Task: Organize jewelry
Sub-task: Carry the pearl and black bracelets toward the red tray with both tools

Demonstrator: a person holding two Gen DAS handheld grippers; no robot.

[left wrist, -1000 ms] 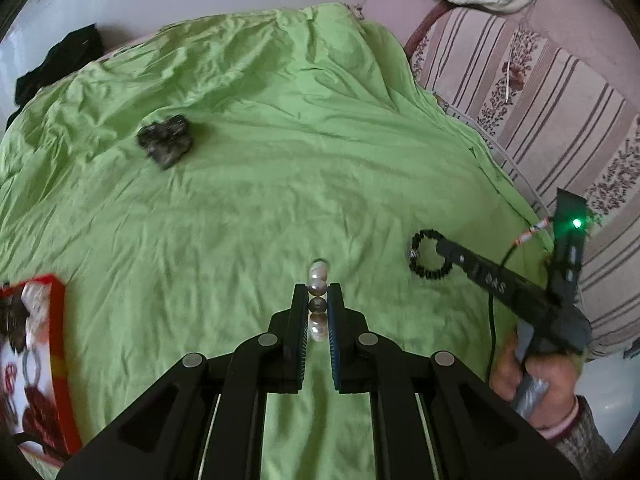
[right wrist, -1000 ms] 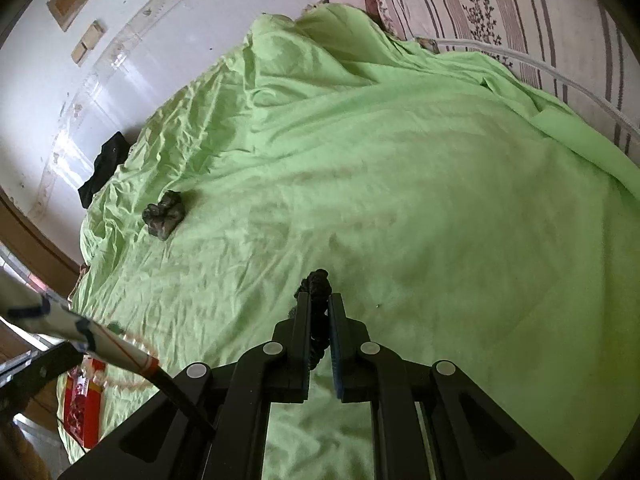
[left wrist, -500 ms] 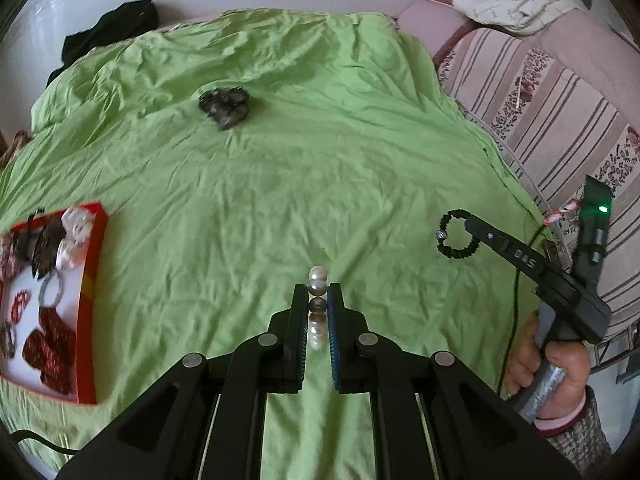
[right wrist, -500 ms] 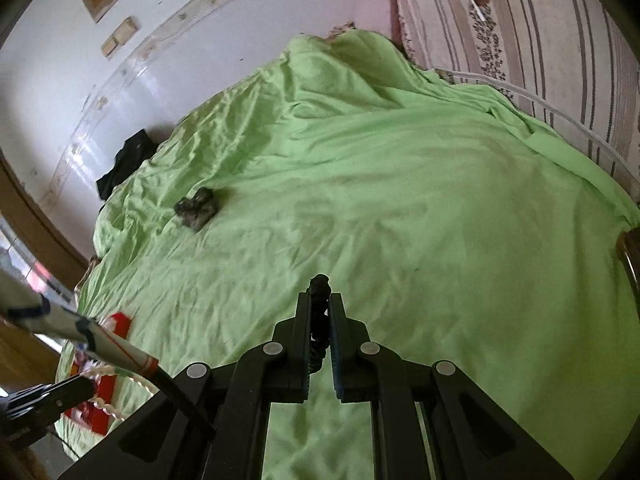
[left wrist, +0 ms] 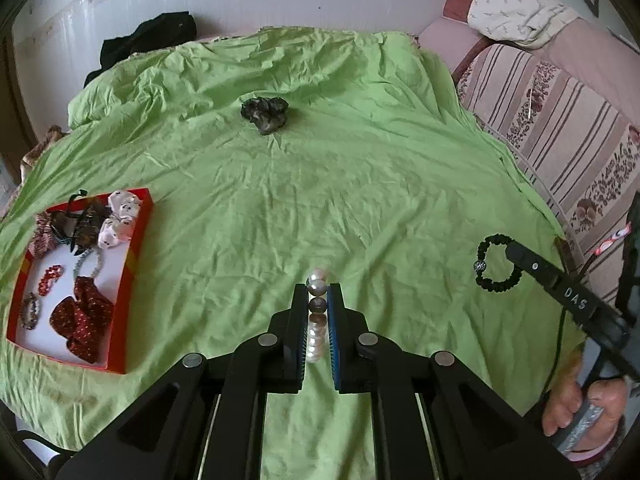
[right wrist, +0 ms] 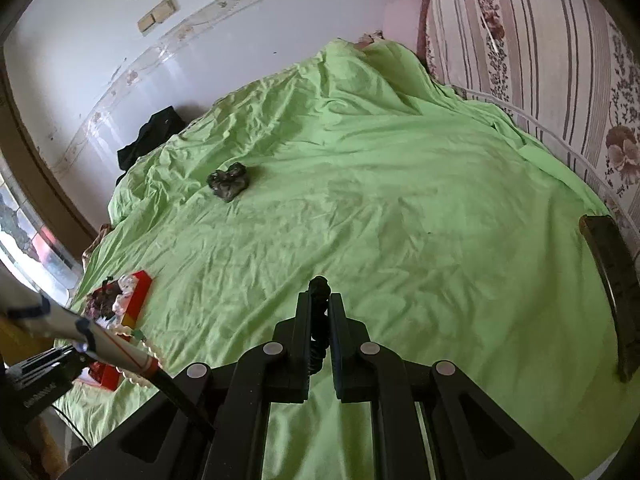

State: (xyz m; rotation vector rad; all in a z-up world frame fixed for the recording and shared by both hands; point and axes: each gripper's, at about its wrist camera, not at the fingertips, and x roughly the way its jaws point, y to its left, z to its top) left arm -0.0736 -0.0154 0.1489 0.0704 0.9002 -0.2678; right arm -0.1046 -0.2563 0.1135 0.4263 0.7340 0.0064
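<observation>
Aloft over the rumpled green bedsheet [left wrist: 360,184]: left gripper [left wrist: 318,292] clamps a white pearl bead strand [left wrist: 317,286], right gripper [right wrist: 319,300] pinches a black beaded bracelet [left wrist: 498,262], red-rimmed jewelry tray [left wrist: 134,256] lying far left.

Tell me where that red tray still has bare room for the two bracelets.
In the red tray, free white floor lies mid-tray, between the silver bracelet and the right wall, above the red scrunchie. The far end is crowded with scrunchies.
</observation>
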